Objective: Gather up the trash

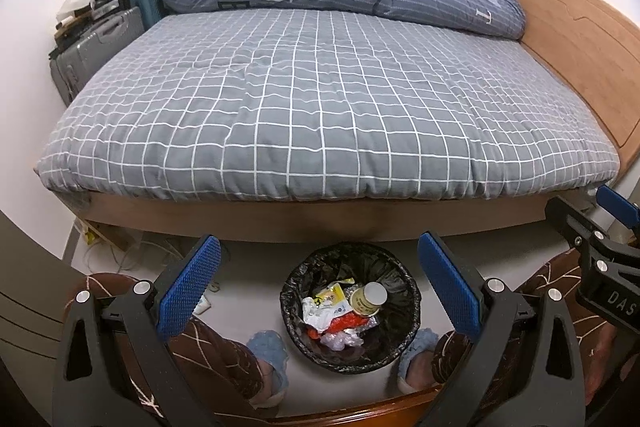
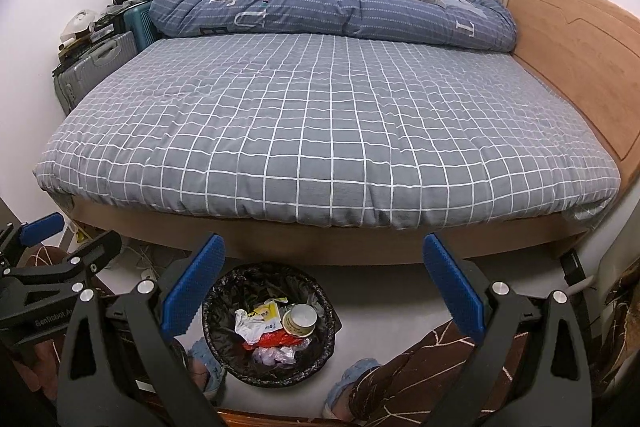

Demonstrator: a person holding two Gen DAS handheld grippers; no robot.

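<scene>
Left wrist view: bed (image 1: 320, 99) looks free of trash. Bin (image 1: 350, 307) on the floor between the person's feet, below and just ahead of the left gripper (image 1: 320, 287), nearer than the right gripper (image 2: 324, 287). Both spread wide, holding nothing. Bottle (image 1: 368, 299) inside, cap up, axis near vertical.

On the folded blue quilt (image 2: 332, 11) large pale letters "T" and "U" are stitched — "DAS" is read on the right gripper (image 1: 612, 255), "GenRobot.AI" on the left gripper (image 2: 44, 279).
</scene>
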